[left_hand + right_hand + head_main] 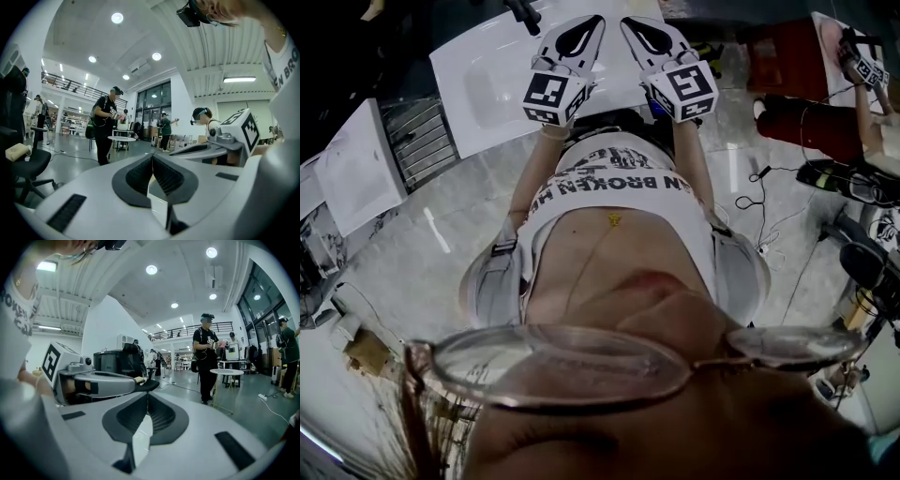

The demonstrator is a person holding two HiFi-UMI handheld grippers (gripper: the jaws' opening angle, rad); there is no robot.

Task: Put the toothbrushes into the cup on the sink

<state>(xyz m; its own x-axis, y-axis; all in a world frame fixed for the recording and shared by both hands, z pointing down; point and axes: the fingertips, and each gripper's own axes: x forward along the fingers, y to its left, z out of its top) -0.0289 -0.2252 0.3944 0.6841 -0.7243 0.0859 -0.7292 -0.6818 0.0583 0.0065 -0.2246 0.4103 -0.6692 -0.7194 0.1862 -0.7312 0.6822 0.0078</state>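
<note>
L tongs [596, 21] & R tongs [628, 22] both fully closed, empty, held side by side, tips near each other; white sink [487, 86] ahead.

left tool [152, 158]: jaws together | right tool [147, 397]: jaws together | side by side

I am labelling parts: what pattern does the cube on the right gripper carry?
The cube carries black-and-white square markers; the head view shows it best.
</note>
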